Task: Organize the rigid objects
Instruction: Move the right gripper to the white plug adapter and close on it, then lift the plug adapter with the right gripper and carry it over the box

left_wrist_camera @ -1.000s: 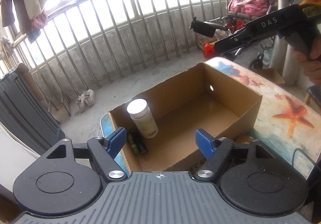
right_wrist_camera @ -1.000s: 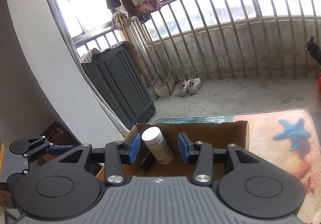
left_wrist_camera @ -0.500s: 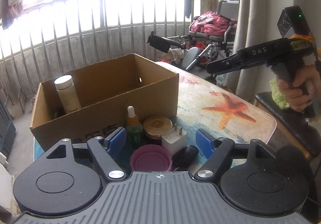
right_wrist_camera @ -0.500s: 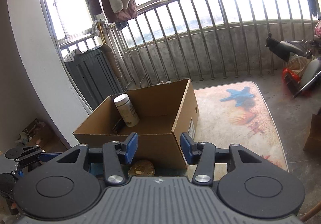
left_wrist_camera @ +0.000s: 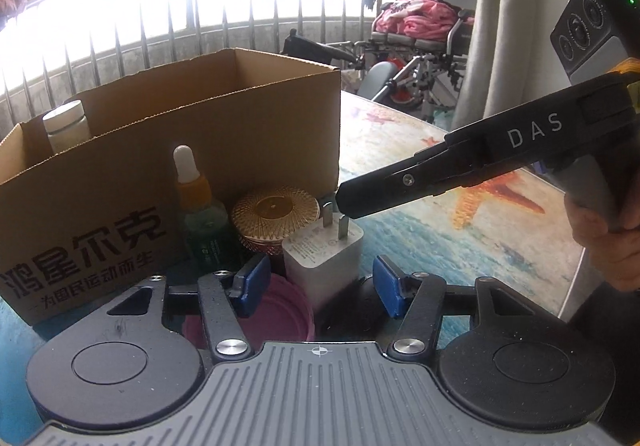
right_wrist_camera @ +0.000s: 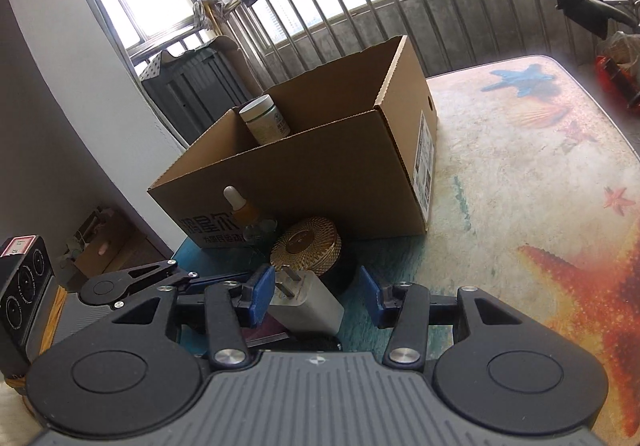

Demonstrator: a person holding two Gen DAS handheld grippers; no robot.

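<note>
**Sorting barely begun: one bottle boxed, a cluster waiting**

Standing inside the cardboard box point(right_wrist_camera: 320, 174), the white-capped bottle point(right_wrist_camera: 264, 122) looks like the only item clearly stowed. Outside, against the box's near wall on the table point(right_wrist_camera: 520, 166), wait a dropper bottle point(left_wrist_camera: 198, 206), a gold-lidded jar point(left_wrist_camera: 276, 216), a white charger point(left_wrist_camera: 322, 262) and a pink lid point(left_wrist_camera: 280, 314). Both grippers converge on the charger: the left gripper point(left_wrist_camera: 316, 286), jaws just narrowed, straddles it without pressing; the right gripper point(right_wrist_camera: 316, 296) is part-open and grips nothing. Most of the work remains.
</note>
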